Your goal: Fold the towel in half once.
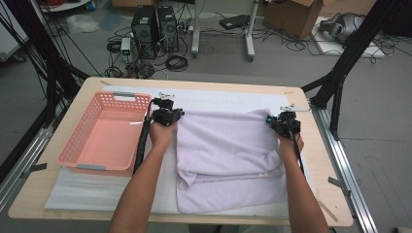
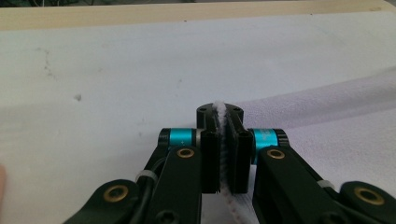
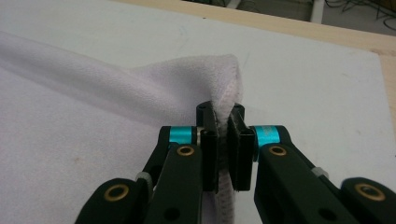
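Note:
A pale lilac towel [image 1: 228, 155] lies folded on the white mat [image 1: 218, 99], its near part doubled over. My left gripper [image 1: 167, 114] is shut on the towel's far left corner; in the left gripper view the stitched towel edge [image 2: 223, 154] is pinched between the jaws of that gripper [image 2: 220, 111]. My right gripper [image 1: 283, 121] is shut on the far right corner. In the right gripper view the towel [image 3: 93, 140] rises in a fold into the closed jaws of the gripper [image 3: 221, 111].
A pink plastic basket [image 1: 87, 131] with nothing in it stands left of the towel, close to my left hand. The wooden table [image 1: 320, 160] edges lie just right of the right gripper. Black frame legs [image 1: 340, 73], computers and cables stand on the floor beyond.

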`<state>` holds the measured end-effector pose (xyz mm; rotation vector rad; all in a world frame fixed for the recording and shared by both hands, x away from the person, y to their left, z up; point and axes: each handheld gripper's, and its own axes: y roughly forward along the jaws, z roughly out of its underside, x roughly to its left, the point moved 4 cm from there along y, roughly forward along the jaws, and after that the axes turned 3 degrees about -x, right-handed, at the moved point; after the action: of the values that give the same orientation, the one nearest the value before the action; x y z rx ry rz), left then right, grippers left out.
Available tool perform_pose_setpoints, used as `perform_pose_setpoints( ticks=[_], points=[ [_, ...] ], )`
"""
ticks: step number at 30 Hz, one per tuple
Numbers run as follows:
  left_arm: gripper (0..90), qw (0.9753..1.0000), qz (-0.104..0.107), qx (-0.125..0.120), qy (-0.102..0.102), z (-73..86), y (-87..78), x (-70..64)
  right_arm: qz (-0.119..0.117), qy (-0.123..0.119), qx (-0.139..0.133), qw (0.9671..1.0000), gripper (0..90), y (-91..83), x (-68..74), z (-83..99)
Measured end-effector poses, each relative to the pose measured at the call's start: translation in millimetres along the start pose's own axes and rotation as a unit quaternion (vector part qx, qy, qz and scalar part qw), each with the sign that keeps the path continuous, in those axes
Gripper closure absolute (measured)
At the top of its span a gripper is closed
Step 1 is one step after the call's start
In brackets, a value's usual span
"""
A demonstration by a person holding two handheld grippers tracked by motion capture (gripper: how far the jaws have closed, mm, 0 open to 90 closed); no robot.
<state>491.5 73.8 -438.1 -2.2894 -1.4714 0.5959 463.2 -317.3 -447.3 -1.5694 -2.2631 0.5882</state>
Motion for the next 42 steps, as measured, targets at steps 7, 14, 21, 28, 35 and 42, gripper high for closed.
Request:
perform_pose_setpoints(
  ticks=[7,14,21,28,35,42],
  points=[
    [82.8,0.9996,0.008,-0.028,-0.004,-13.9,11.6,-2.5,0.011,0.037,-0.016,0.9991,83.8,11.0,-11.8,-6.2],
    [51.8,0.9979,0.055,-0.028,-0.02,-2.1,-0.6,-16.4,0.009,0.054,-0.02,0.9983,61.4,0.1,-16.3,-5.7],
    [43.7,0.9971,0.074,-0.014,0.006,19.1,-21.1,-30.4,-0.02,0.036,-0.018,0.999,59.2,-20.8,-8.7,-6.0],
    [44.1,0.9969,0.079,0.005,0.006,44.8,-40.7,-33.6,-0.053,0.024,0.008,0.9983,55.9,-40.8,-2.7,2.5],
    [44.7,0.9964,0.076,0.034,0.016,68.2,-52.7,-37.0,-0.06,-0.006,0.01,0.9981,55.5,-61.5,3.9,16.0],
    [42.0,0.9944,0.086,0.061,0.008,82.7,-59.8,-40.7,-0.078,-0.011,0.033,0.9964,51.4,-65.1,12.9,40.9]
  ],
)
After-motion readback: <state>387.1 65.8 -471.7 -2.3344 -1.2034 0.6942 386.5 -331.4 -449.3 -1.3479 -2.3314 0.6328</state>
